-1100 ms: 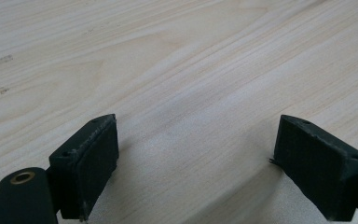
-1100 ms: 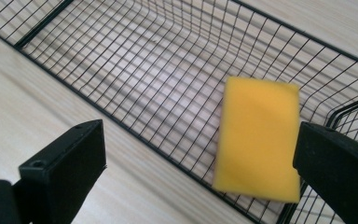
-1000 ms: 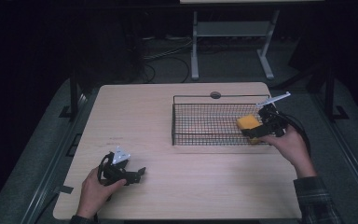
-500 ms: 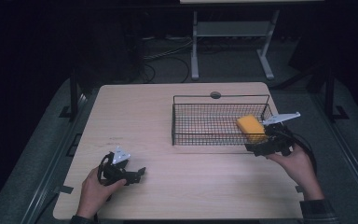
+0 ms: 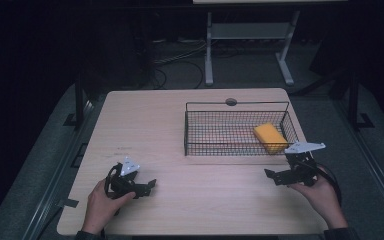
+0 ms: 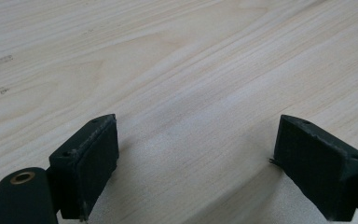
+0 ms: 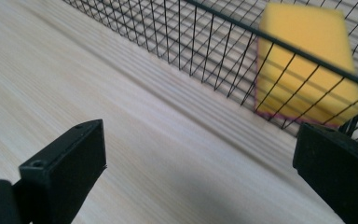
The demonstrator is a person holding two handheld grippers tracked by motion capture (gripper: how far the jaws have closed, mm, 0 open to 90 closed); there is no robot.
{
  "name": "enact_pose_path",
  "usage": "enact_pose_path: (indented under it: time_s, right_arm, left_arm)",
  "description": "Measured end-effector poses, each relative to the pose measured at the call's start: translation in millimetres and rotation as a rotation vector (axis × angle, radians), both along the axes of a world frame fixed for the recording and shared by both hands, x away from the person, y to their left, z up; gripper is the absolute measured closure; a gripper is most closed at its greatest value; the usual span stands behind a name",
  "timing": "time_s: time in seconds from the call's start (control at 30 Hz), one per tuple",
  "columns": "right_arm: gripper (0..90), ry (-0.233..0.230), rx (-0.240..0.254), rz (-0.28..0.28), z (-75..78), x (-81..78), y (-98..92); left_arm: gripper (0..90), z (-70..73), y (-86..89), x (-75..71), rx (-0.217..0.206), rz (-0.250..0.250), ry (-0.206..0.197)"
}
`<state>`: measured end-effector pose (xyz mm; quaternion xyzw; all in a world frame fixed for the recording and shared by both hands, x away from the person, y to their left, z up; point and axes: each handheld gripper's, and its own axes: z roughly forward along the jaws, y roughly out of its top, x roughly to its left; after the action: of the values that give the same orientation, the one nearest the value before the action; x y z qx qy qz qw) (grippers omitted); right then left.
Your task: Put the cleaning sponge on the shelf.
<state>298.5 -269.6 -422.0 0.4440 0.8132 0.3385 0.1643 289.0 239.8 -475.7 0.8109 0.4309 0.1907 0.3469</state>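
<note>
A yellow sponge (image 5: 270,137) lies in the right end of a black wire basket (image 5: 215,131) on the pale wooden table (image 5: 170,125). The right gripper view has the sponge (image 7: 305,65) behind the basket's mesh (image 7: 177,32), lying free. My right gripper (image 5: 276,176) is outside the basket, in front of its right corner, low over the table with jaws wide open and empty. Held near the table's front left, my left gripper (image 5: 147,187) is open too, with bare wood between its jaws. Both gripper views show the wide gaps: left gripper (image 6: 196,163), right gripper (image 7: 200,172).
A round cable hole (image 5: 231,102) sits at the table's back edge behind the basket. Beyond the table stand a metal frame (image 5: 245,45) and cables on the dark floor. Bare tabletop (image 5: 210,195) lies between the two grippers.
My right gripper let go of the sponge in the basket, lifted out over the rim and drew back toward the front edge. The left gripper stayed put.
</note>
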Motion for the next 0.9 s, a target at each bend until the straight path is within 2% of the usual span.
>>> enact_pose_path:
  time_s: [0.27, 0.5, 0.67, 0.9]
  right_arm:
    - [2.1, -0.014, -0.007, -0.019, -22.8, -9.9, -6.8]
    - [2.1, -0.001, -0.029, -0.021, -39.7, -15.9, -9.5]
    - [2.0, -0.006, -0.045, -0.038, -47.5, -18.9, -11.6]
    - [2.0, -0.016, -0.064, -0.034, -56.1, -21.0, -9.7]
  left_arm:
    - [13.1, 0.1, 0.2, 0.0, 0.003, -0.002, 0.001]
    - [13.1, 0.0, 0.1, 0.0, 0.002, -0.001, 0.001]
    - [13.1, 0.0, 0.2, 0.0, 0.002, -0.001, 0.000]
    - [13.1, 0.1, 0.2, 0.0, 0.003, -0.001, 0.001]
